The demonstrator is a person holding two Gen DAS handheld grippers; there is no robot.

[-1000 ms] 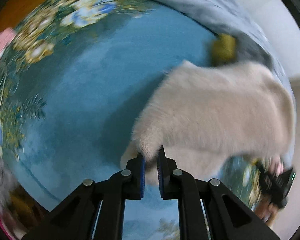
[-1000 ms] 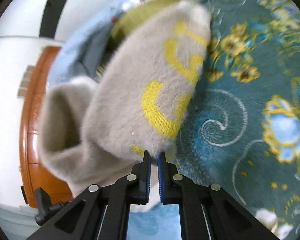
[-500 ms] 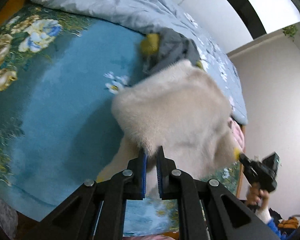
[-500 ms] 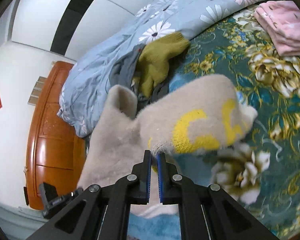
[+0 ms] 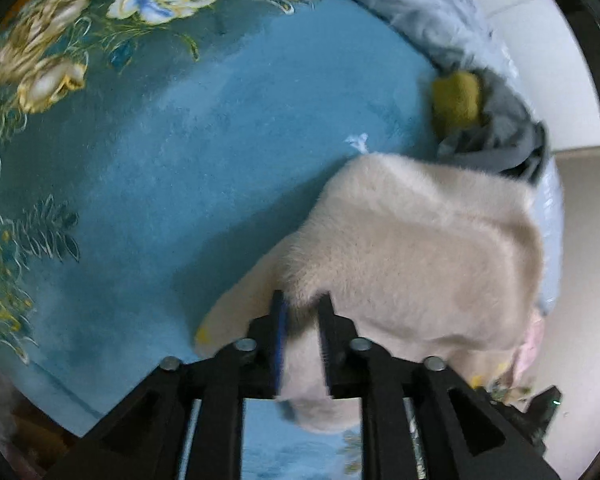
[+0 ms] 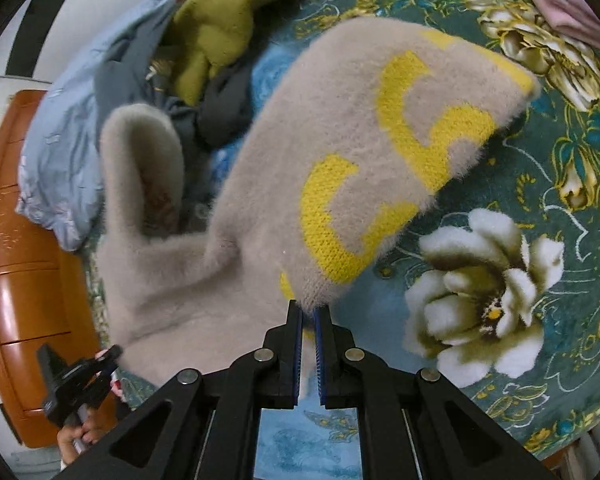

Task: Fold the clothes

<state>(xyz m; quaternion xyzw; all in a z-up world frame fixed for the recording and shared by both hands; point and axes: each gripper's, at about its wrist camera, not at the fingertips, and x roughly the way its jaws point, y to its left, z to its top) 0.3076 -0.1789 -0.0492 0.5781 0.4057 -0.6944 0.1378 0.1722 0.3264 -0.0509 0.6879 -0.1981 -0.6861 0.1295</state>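
Note:
A fluffy beige sweater [image 6: 340,152] with yellow lettering hangs lifted above the bed's teal floral blanket [image 6: 500,240]. My right gripper [image 6: 308,314] is shut on its lower edge, near the yellow letters. In the left wrist view the plain beige side of the sweater [image 5: 420,248] fills the right half, and my left gripper [image 5: 302,300] is shut on a bunched corner of it. The other gripper [image 6: 76,380], held by a hand, shows at the lower left of the right wrist view, gripping the same garment. A sleeve [image 6: 144,168] droops to the left.
An olive knit garment [image 6: 224,28] and a grey one [image 6: 220,112] lie heaped by the pale blue duvet [image 6: 56,152]. A folded pink garment [image 6: 560,0] sits at the far right. An orange wooden cabinet [image 6: 24,280] stands beside the bed.
Both grippers have kept hold of the sweater while swinging it; it now hangs lower and closer over the blanket. The views have tilted down toward the bed.

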